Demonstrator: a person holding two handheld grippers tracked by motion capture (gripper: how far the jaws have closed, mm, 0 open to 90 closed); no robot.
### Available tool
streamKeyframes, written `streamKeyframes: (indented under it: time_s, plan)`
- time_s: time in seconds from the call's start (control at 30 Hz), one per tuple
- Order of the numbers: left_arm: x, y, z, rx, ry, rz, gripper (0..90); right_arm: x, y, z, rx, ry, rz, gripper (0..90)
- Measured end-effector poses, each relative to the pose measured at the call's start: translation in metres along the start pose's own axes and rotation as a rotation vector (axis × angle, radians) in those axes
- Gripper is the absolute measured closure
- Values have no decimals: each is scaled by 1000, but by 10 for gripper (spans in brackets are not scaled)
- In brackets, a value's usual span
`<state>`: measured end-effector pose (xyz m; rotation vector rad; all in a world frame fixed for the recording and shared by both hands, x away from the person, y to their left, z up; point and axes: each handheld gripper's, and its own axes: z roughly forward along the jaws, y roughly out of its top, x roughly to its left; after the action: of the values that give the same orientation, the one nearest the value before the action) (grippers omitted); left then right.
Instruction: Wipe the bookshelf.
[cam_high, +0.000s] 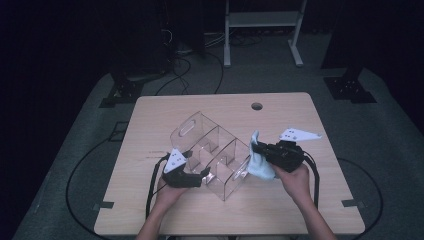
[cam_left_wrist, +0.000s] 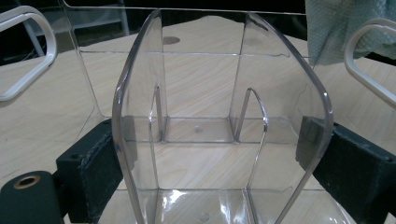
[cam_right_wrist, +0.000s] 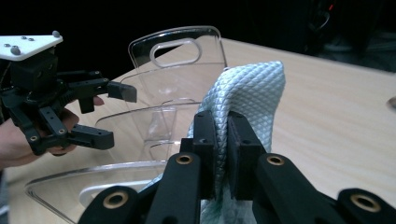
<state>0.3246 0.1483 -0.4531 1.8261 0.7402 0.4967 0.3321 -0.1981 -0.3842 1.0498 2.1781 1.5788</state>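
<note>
A clear plastic organizer (cam_high: 210, 150) with several compartments and a handle slot at each end stands on the wooden table (cam_high: 300, 200). My left gripper (cam_high: 204, 175) clasps its near end wall (cam_left_wrist: 219, 116), one pad on each side, pressing on the plastic. In the right gripper view the left gripper (cam_right_wrist: 107, 114) straddles that wall beside the organizer (cam_right_wrist: 177, 60). My right gripper (cam_high: 257, 149) hovers at the organizer's right side, shut on a light blue cloth (cam_high: 259, 167). The cloth (cam_right_wrist: 252, 88) stands up between the closed pads of the right gripper (cam_right_wrist: 222, 135). The same cloth (cam_left_wrist: 331, 28) hangs beyond the organizer's far handle.
A round cable hole (cam_high: 257, 106) sits near the table's far edge. Bare wood lies to the right and in front of the organizer. Behind the table are cables on the floor and a white frame (cam_high: 260, 20).
</note>
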Motion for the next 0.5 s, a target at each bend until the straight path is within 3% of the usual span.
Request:
streamKeyframes:
  time_s: [0.1, 0.2, 0.3, 0.37, 0.47, 0.5]
  plan:
    - [0, 0, 0, -1, 2, -1, 82, 2, 0, 0, -1, 2, -2, 830]
    - [0, 0, 0, 1, 2, -1, 82, 19, 0, 2, 9, 61, -33, 830]
    - [-1, 0, 0, 0, 3, -3, 82, 18, 3, 2, 21, 52, -44, 830]
    - [-1, 0, 0, 2, 4, 1, 82, 11, 3, 1, 19, 2, -41, 830]
    - [-1, 0, 1, 0, 4, -1, 81, 4, 1, 0, 9, -1, -8, 830]
    - [-1, 0, 1, -2, 4, -1, 82, 7, 1, 0, 9, -9, -23, 830]
